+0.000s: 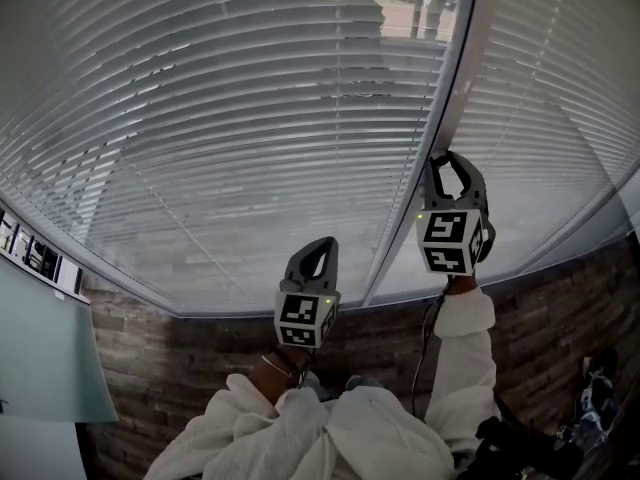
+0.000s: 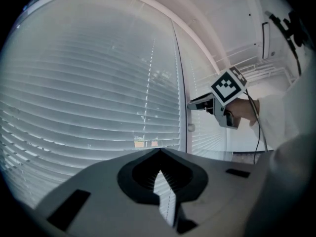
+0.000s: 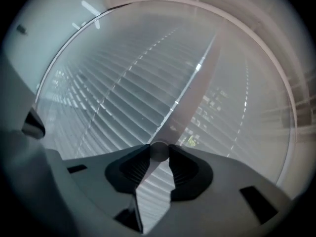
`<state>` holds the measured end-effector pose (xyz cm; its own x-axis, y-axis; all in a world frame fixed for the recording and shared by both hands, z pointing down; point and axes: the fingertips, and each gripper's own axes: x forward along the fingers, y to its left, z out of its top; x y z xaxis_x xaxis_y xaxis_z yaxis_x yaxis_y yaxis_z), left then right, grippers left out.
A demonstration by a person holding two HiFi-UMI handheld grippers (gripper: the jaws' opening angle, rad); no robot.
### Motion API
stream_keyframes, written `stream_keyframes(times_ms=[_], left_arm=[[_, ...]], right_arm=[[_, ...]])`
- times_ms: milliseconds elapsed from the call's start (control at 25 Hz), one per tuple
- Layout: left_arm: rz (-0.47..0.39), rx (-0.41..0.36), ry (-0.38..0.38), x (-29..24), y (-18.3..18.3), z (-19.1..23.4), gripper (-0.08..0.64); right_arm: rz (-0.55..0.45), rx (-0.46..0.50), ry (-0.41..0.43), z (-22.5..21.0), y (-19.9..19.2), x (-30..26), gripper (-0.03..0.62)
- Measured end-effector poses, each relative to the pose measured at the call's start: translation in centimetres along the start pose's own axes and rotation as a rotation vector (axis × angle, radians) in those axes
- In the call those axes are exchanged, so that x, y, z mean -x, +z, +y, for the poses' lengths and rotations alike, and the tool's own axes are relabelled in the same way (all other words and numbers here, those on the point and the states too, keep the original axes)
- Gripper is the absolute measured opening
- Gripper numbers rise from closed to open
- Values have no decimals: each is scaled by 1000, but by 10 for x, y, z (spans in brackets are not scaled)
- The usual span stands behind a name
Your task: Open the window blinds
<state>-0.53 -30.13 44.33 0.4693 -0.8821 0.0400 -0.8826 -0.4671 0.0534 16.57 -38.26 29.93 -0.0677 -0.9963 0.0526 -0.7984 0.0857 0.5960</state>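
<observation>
Two slatted window blinds hang side by side, a wide left panel (image 1: 250,118) and a narrower right panel (image 1: 560,118), with a mullion (image 1: 440,138) between them. The slats are tilted partly open and the street shows through at the top. My right gripper (image 1: 452,160) is raised at the mullion, shut on the blinds' thin clear wand (image 3: 190,85), which rises from between its jaws. From the left gripper view, the right gripper (image 2: 191,104) touches the frame. My left gripper (image 1: 320,248) sits lower, short of the left panel, its jaws (image 2: 159,152) shut with nothing in them.
A brick-patterned wall (image 1: 560,308) runs below the sill. A pale panel (image 1: 40,358) stands at the left with small framed items above it. Dark clutter (image 1: 600,398) lies low at the right. A cable (image 1: 428,348) hangs from the right gripper along the white sleeve.
</observation>
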Motion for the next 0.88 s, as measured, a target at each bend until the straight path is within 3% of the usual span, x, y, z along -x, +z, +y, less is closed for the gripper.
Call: stream_keyframes(times_ms=[160, 520, 600, 640, 720, 880], left_arm=[[5, 5, -1, -1, -4, -2, 0], [12, 2, 5, -3, -8, -4, 0], [11, 2, 12, -4, -8, -3, 0], [11, 4, 16, -4, -8, -2, 0], [11, 8, 19, -4, -7, -1, 0], [16, 9, 11, -4, -8, -3, 0]], right_arm=[[15, 297, 3, 4, -1, -1, 127], [10, 822, 3, 9, -4, 0, 127], [-3, 891, 0, 10, -5, 0, 127], [-17, 871, 1, 10, -5, 0, 127], [-56, 664, 15, 9, -3, 0, 127], [-113, -123, 49, 0, -2, 10, 129]])
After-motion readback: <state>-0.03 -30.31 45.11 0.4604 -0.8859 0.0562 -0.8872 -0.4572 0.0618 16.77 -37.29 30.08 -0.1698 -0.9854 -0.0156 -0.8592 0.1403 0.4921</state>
